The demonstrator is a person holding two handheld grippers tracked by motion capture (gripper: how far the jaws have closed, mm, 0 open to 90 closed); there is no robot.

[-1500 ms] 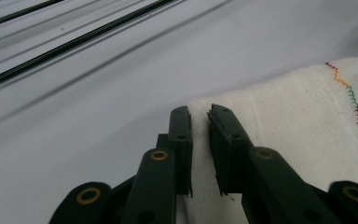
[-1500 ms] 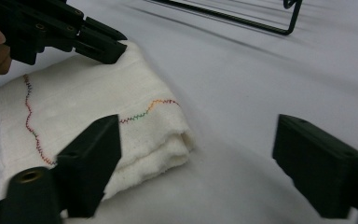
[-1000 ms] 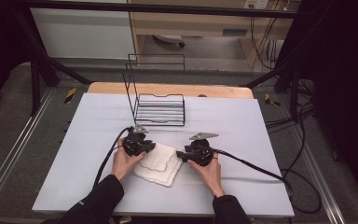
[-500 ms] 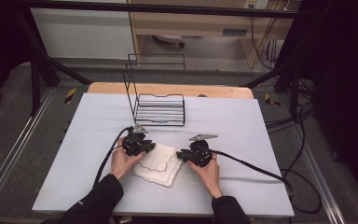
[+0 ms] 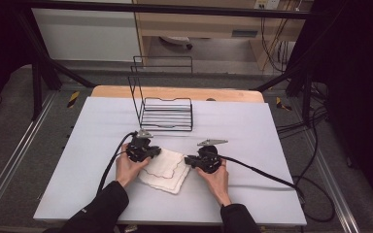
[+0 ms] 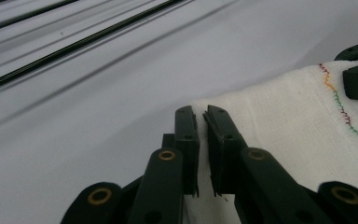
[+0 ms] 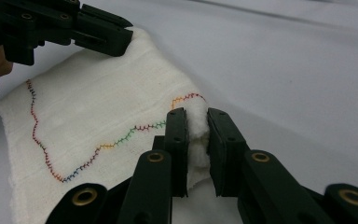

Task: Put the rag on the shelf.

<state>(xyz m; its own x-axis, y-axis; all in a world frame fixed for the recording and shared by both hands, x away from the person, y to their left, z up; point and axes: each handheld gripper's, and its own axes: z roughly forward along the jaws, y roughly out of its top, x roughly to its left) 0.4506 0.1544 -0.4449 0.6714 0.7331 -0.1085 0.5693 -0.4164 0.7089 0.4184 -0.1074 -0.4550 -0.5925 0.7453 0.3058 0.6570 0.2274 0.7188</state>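
White cotton cloth, folded into a small pad with a wavy line of rainbow stitching, lies flat on the near middle of the surface, between my two hands. I have the left gripper at the cloth's far left corner; its fingers have just been closing and now clench a thin edge of the fabric between them. The right gripper is at the opposite corner, and its fingers have likewise just been closing; a bunched fold of cloth sits pinched between them, right where the stitching curls at the hem. In the right gripper view I can also see the left one biting the other corner farther off.

As I read it, the grasping step is done: both corners are secured. The cloth itself is not yet lifted; it rests on the surface with no slack taken up. What remains is the handling proper, whether unfolding, refolding or carrying it, perhaps toward the black wire rack that stands well apart at the far side of the surface. I cannot tell which.
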